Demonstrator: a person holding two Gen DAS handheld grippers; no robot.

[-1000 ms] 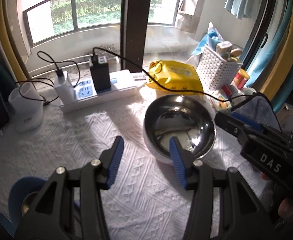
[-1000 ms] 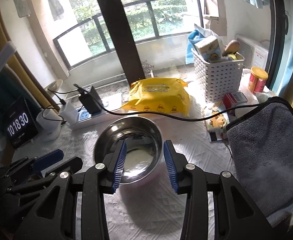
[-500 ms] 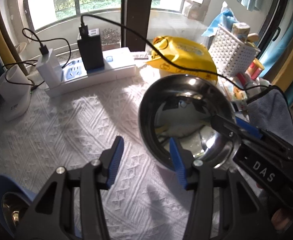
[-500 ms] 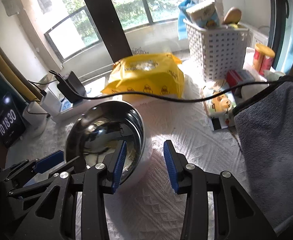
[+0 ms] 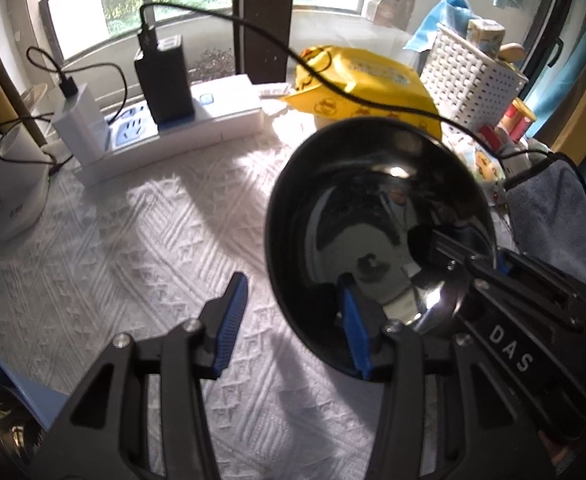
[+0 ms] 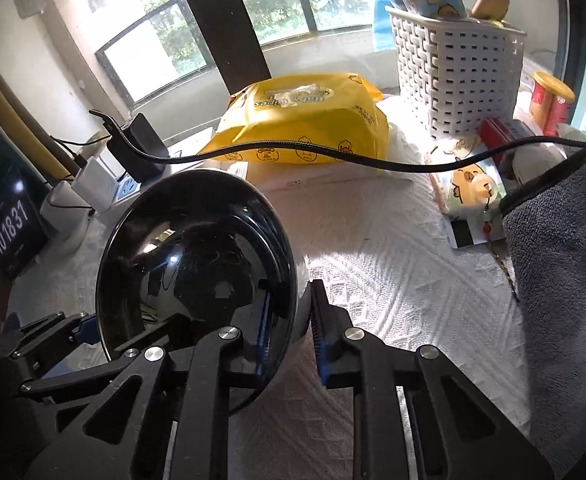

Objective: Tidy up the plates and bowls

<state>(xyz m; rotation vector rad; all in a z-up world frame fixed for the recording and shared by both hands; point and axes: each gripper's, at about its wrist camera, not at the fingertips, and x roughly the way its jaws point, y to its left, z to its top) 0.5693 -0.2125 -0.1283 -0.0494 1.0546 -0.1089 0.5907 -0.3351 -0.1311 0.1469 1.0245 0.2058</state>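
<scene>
Between right tongs (image 6: pixel 291 330): steel bowl (image 6: pixel 197 256) rim, clamped.

My right gripper (image 6: pixel 291 326) fills the lower middle of its own view, pointing steeply down. Its jaws have just been closing, and the blue pads now pinch the rim of the steel bowl (image 6: pixel 197 264), one pad inside the wall, one outside. In the left view that same gripper reaches in from the lower right of the frame. My left gripper (image 5: pixel 293 320) sits low in the centre of its view, also angled downward, jaws parted: the right pad lies inside the bowl's near rim, the left pad stands clear outside it.
</scene>
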